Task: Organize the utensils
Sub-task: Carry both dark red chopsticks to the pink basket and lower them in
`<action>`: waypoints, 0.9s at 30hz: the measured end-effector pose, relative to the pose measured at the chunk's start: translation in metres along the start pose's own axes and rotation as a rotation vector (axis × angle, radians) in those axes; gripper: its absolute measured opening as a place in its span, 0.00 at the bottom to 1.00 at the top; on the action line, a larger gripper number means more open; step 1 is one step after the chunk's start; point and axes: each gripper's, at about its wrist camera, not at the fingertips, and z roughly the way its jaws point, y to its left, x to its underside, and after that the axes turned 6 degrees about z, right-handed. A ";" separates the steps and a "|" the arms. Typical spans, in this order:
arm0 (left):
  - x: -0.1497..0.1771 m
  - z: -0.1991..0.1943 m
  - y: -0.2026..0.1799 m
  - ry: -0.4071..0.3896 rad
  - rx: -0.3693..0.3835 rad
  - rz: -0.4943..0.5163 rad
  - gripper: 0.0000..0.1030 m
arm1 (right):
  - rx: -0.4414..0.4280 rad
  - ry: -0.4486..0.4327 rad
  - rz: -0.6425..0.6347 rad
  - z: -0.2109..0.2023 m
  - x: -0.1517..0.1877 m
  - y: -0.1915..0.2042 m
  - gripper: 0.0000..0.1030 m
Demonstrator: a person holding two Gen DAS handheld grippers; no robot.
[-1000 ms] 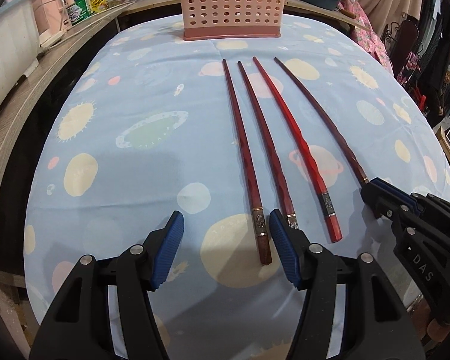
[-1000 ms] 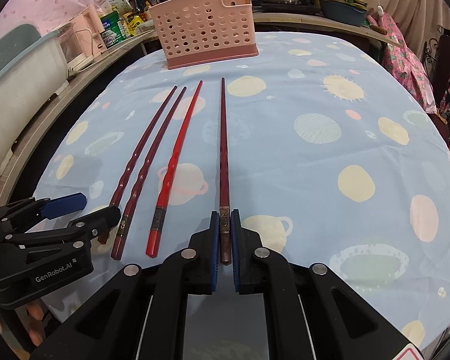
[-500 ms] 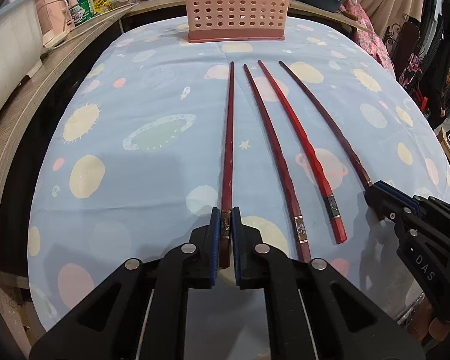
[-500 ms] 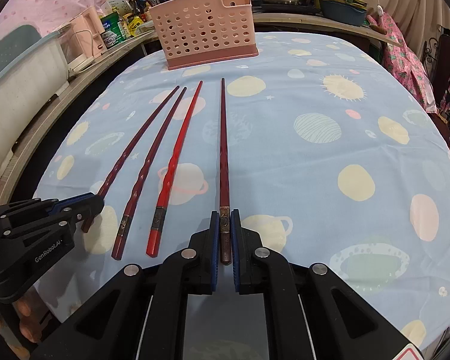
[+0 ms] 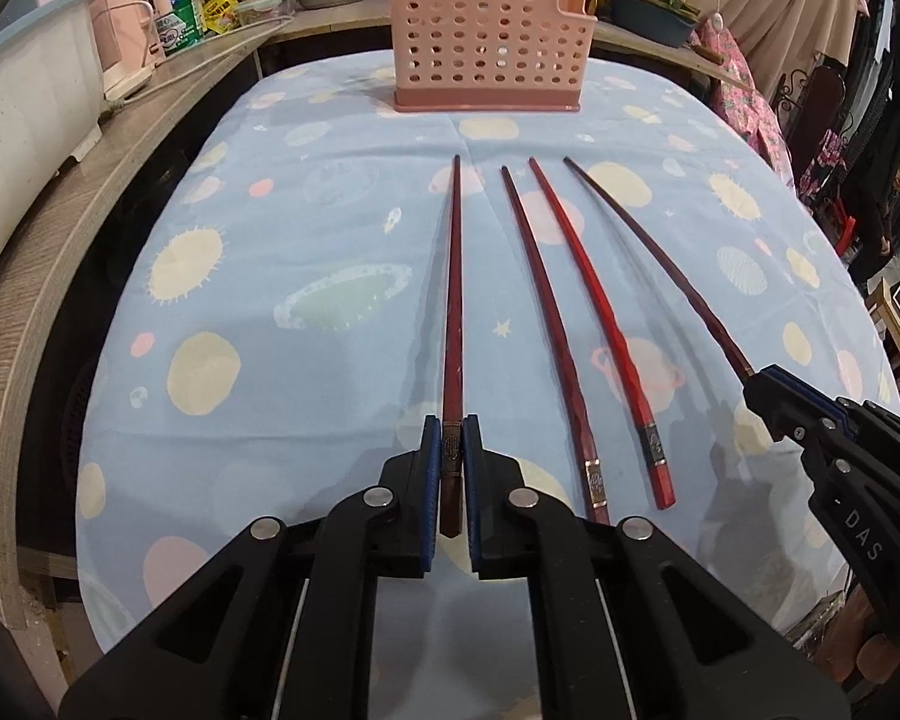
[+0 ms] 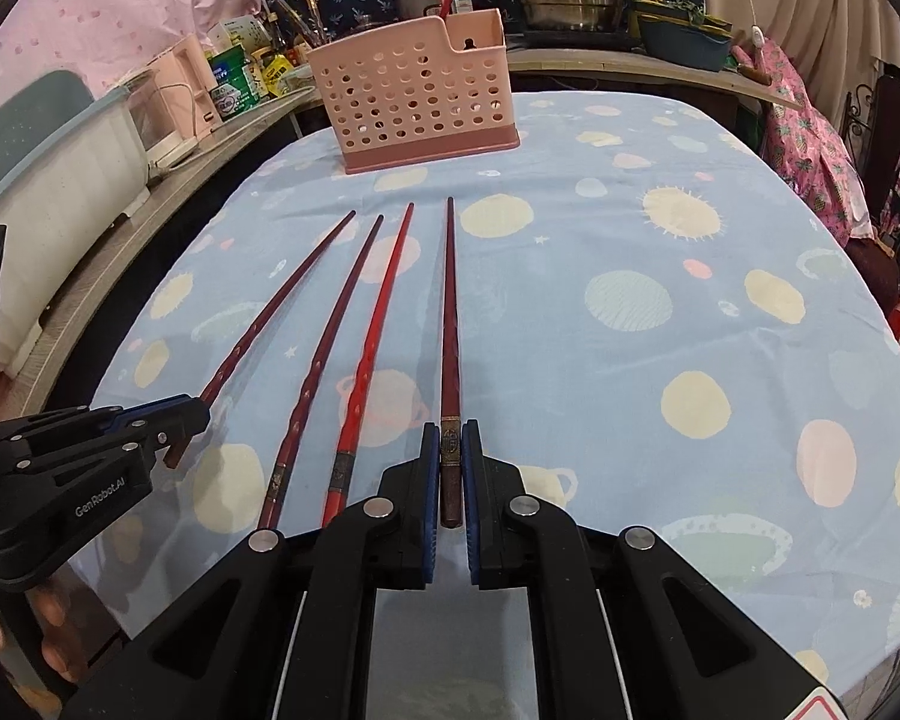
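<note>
Left wrist view: left gripper (image 5: 450, 450) and right gripper (image 5: 762, 387) each clamp a dark red wooden chopstick (image 5: 453, 312) near its butt end — lifting from there could let the long tips swing and miss the far pink perforated plastic basket (image 5: 486, 36).

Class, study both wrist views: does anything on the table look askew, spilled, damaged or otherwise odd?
Nothing stands out. Four chopsticks lie roughly side by side on the planet-print tablecloth, tips toward the upright pink basket. The left tongs grip the leftmost chopstick; the right tongs grip the rightmost chopstick. No spills or breakage show.
</note>
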 end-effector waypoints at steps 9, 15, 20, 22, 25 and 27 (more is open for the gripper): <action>-0.032 -0.031 0.012 -0.083 0.008 -0.019 0.07 | -0.022 -0.119 0.019 -0.032 -0.046 0.003 0.07; -0.066 -0.057 0.024 -0.169 0.002 -0.042 0.07 | -0.044 -0.209 0.015 -0.053 -0.083 0.009 0.07; -0.096 -0.075 0.031 -0.232 -0.001 -0.054 0.07 | -0.072 -0.272 0.030 -0.066 -0.114 0.011 0.07; -0.107 -0.080 0.034 -0.252 0.002 -0.061 0.07 | -0.076 -0.293 0.033 -0.069 -0.125 0.011 0.07; -0.123 -0.087 0.037 -0.281 0.000 -0.068 0.07 | -0.085 -0.318 0.043 -0.071 -0.140 0.010 0.07; -0.135 -0.092 0.039 -0.301 0.000 -0.071 0.07 | -0.090 -0.329 0.048 -0.072 -0.150 0.009 0.07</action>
